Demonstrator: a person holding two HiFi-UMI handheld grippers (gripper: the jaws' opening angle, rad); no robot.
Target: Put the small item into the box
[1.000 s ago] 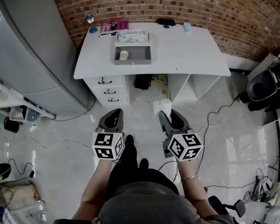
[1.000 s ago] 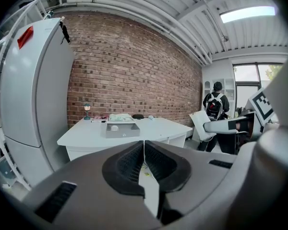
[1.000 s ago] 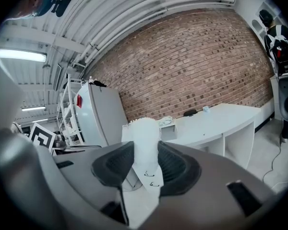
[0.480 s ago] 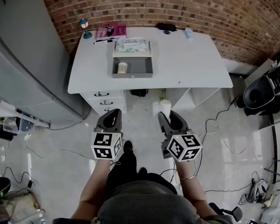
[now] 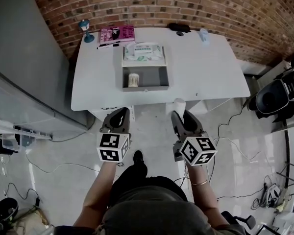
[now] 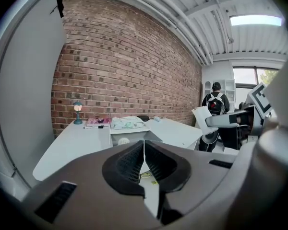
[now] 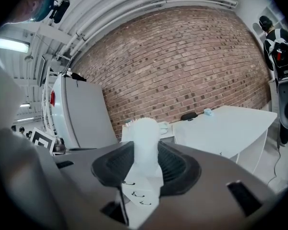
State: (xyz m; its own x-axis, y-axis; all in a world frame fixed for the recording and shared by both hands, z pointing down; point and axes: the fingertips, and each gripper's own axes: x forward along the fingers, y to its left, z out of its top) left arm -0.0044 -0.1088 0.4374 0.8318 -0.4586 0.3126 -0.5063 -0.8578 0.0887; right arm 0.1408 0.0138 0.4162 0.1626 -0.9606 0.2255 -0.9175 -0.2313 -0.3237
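Note:
A grey open box (image 5: 145, 77) stands on the white desk (image 5: 206, 67), with a small pale round thing (image 5: 133, 80) inside at its left. A wipes pack (image 5: 143, 52) lies on its raised lid. My right gripper (image 5: 180, 112) is at the desk's front edge, shut on a small white cylinder-like item (image 5: 179, 104). In the right gripper view the white item (image 7: 146, 143) stands upright between the pads of that gripper (image 7: 146, 150). My left gripper (image 5: 118, 116) is shut and empty, its pads together in its own view (image 6: 144, 147), with the box (image 6: 127, 134) ahead.
On the desk's far edge are a small lamp (image 5: 84, 26), a pink book (image 5: 116, 33), a pen (image 5: 109, 45), a black object (image 5: 179, 27) and a small bottle (image 5: 203, 33). A grey cabinet (image 5: 19, 58) stands left, black equipment (image 5: 272, 99) right. Cables cross the floor.
Both grippers have come forward from the open floor to the desk's front edge, and the desk now fills more of the view. The jaws have not changed.

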